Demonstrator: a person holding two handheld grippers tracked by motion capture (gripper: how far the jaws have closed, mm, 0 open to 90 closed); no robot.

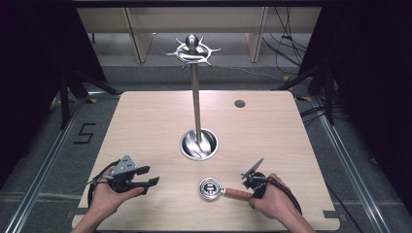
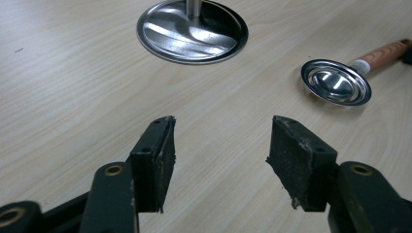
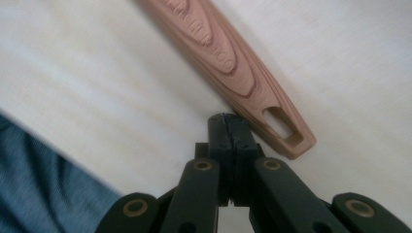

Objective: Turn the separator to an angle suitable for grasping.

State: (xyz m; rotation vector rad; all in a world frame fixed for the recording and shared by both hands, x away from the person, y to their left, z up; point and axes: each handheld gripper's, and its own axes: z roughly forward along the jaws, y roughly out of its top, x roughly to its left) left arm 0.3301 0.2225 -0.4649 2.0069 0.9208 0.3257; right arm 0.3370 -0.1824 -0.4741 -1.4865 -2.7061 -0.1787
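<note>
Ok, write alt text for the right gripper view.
The right tool, jaws shut on nothing, points at the end of a wooden handle lying aslant on the pale table. The handle's end has a hanging slot; blue fabric fills the lower left corner.

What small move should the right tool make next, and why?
Probably open its jaws and slide them around the wooden handle. The right tool is shut with nothing between its pads, tips beside the handle's slotted end, so the ladle lies ungripped on the table.
</note>
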